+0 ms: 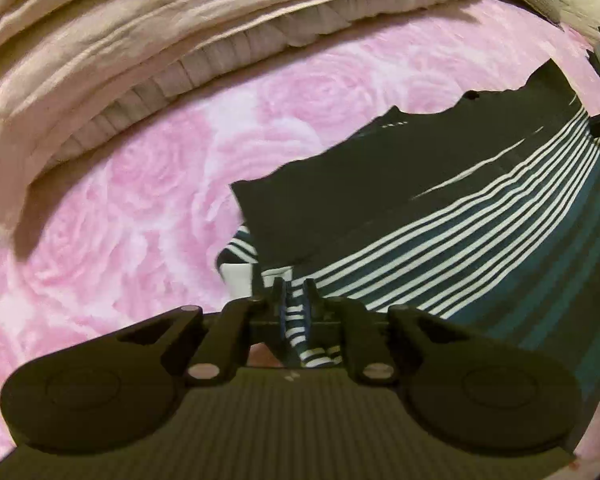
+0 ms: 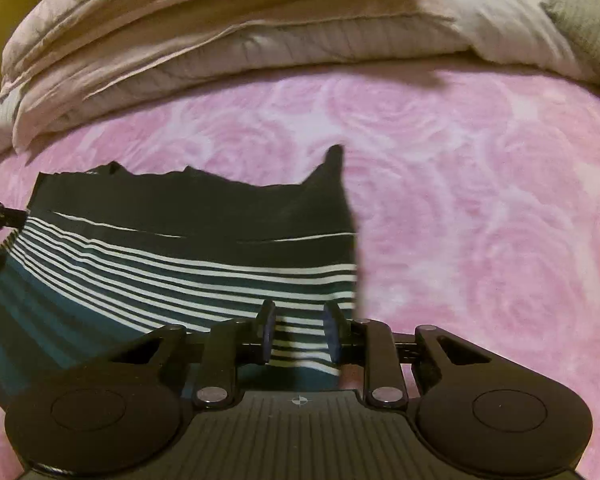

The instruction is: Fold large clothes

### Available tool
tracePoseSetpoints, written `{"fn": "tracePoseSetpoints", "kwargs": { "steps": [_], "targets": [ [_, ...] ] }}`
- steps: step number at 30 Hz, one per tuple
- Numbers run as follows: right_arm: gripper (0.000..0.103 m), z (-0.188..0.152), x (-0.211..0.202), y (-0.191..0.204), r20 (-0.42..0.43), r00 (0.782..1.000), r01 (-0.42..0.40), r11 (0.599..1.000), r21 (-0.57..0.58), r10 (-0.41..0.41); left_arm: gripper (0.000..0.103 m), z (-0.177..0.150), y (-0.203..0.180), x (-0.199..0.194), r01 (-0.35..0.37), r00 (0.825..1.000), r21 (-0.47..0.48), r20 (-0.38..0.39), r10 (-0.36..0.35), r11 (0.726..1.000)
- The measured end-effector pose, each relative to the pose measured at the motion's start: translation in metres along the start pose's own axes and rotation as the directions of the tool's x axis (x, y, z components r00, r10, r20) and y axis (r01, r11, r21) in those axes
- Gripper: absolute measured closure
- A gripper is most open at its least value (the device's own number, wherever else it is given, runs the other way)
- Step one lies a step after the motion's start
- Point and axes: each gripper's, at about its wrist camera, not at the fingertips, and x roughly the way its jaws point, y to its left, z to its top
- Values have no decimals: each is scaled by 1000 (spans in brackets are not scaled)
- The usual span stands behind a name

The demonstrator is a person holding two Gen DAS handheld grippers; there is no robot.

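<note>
A large dark garment [image 1: 460, 208] with white and teal stripes lies spread on a pink rose-patterned bed cover [image 1: 140, 200]. In the left wrist view my left gripper [image 1: 294, 300] is shut on a bunched striped edge at the garment's near left corner. The cloth fills the narrow gap between its fingers. In the right wrist view the garment [image 2: 180, 256] reaches from the left edge to the middle. My right gripper [image 2: 300, 334] stands open at its near right edge. Striped cloth shows between the blue pads [image 2: 268, 334], which do not press on it.
Folded beige quilts [image 2: 220, 20] are stacked along the far side of the bed cover [image 2: 480, 200], with a grey-green pillow [image 2: 592, 12] at the far right. The quilts [image 1: 100, 40] also fill the top of the left wrist view.
</note>
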Motion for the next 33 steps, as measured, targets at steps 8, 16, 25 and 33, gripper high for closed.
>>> {"fn": "tracePoseSetpoints", "kwargs": {
  "steps": [8,16,25,33],
  "targets": [
    [50,-74,-65,85,15,1000,9,938,-347,-4,82,-40,-55,-81,-99,995,261,58,87,960],
    [45,-182,-63,154,52,996,82,625,-776,-66,62,-147,-175,-109,-114,992,703,118,43,702],
    [43,-221,-22,147,242,958,282,327,-902,-156,49,-179,-193,-57,-286,955,816,201,218,502],
    [83,-209,-14,133,215,952,277,310,-910,-219,87,-165,-186,-57,-263,960,823,169,223,504]
  ]
}}
